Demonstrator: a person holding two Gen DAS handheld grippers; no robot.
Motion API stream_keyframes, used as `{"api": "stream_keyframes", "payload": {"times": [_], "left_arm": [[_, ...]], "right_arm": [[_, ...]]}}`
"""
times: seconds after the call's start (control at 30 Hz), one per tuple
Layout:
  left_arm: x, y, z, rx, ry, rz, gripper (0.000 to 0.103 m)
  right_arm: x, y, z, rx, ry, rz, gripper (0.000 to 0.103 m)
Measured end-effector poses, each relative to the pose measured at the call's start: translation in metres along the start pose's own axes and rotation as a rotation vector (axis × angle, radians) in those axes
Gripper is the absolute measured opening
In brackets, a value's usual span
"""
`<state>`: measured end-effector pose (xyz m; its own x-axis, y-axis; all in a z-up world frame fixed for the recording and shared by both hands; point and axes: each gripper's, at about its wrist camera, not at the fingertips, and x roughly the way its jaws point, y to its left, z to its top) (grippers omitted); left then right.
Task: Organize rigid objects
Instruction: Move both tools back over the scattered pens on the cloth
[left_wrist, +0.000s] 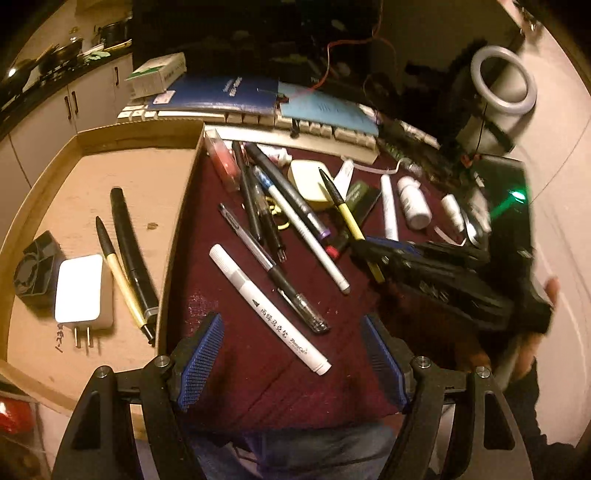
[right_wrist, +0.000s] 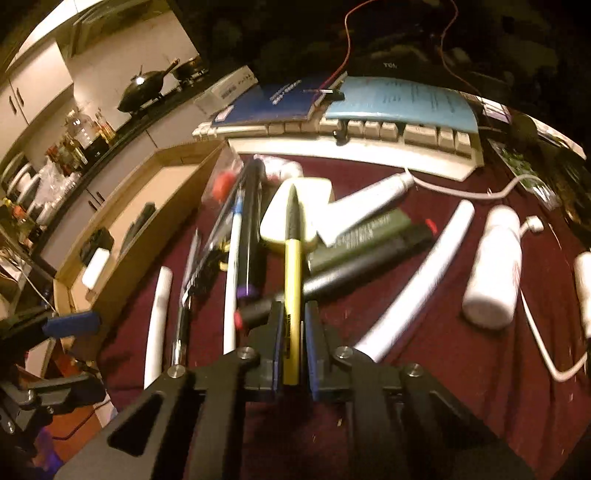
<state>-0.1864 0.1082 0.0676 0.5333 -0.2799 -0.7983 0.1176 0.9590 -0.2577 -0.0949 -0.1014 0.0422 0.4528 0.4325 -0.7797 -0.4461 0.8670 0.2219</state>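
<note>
Through the left wrist camera we are looking down at a dark red cloth with our left gripper hanging over it, its blue-padded fingers standing well apart and clamping nothing. A white marker is lying on the cloth between them, untouched. Beside the cloth on the left a shallow cardboard tray is holding a black pen, a yellow-and-black pen leaning against it, a white plug charger and a small black fan. Further up the cloth a heap of pens and markers is lying crossed over one another. To the right, our right gripper is reaching in over a yellow pen.

Through the right wrist camera we are seeing the right gripper pressing its jaws together on that yellow pen. The pen is pointing away from us, its black tip lying over a pale yellow box. The cardboard tray is sitting to the left, with the white charger inside. A white bottle is lying on the cloth to the right.
</note>
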Motion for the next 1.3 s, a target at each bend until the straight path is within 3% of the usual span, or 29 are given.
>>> {"api": "stream_keyframes", "payload": {"times": [0.1, 0.23, 0.3, 0.47, 0.67, 0.73, 0.97, 1.07, 1.13, 1.2, 1.23, 1.3], "left_arm": [[0.006, 0.002, 0.000, -0.005, 0.025, 0.020, 0.079], [0.015, -0.004, 0.006, 0.022, 0.063, 0.050, 0.061], [0.020, -0.007, 0.011, 0.035, 0.074, 0.075, 0.060], [0.043, 0.001, 0.018, 0.003, 0.154, 0.145, 0.041], [0.049, 0.004, 0.024, -0.009, 0.137, 0.202, 0.035], [0.050, 0.003, 0.021, 0.012, 0.143, 0.223, 0.029], [0.052, -0.013, 0.021, 0.105, 0.141, 0.283, 0.033], [0.052, -0.028, 0.016, 0.235, 0.113, 0.332, 0.025], [0.049, -0.026, 0.011, 0.241, 0.093, 0.299, 0.020], [0.039, -0.017, 0.009, 0.185, 0.065, 0.216, 0.014], [0.032, -0.007, 0.008, 0.127, 0.046, 0.142, 0.006], [0.023, 0.002, 0.008, 0.077, 0.016, 0.083, 0.003]], "right_arm": [[-0.007, 0.003, -0.015, 0.016, -0.014, 0.020, 0.011], [-0.015, 0.007, -0.025, 0.020, -0.056, 0.012, 0.011], [-0.013, 0.006, -0.024, 0.021, -0.050, 0.026, 0.011], [-0.013, -0.001, -0.022, 0.044, -0.055, 0.050, 0.011], [-0.013, -0.002, -0.022, 0.053, -0.057, 0.070, 0.011], [-0.013, -0.002, -0.022, 0.051, -0.054, 0.073, 0.011], [-0.009, -0.001, -0.021, 0.045, -0.038, 0.062, 0.011], [-0.007, 0.003, -0.020, 0.026, -0.032, 0.036, 0.011], [-0.006, 0.005, -0.020, 0.020, -0.030, 0.032, 0.011], [-0.006, 0.004, -0.020, 0.026, -0.034, 0.029, 0.011], [-0.007, 0.003, -0.020, 0.029, -0.040, 0.024, 0.011], [-0.010, 0.003, -0.021, 0.036, -0.057, 0.025, 0.011]]}}
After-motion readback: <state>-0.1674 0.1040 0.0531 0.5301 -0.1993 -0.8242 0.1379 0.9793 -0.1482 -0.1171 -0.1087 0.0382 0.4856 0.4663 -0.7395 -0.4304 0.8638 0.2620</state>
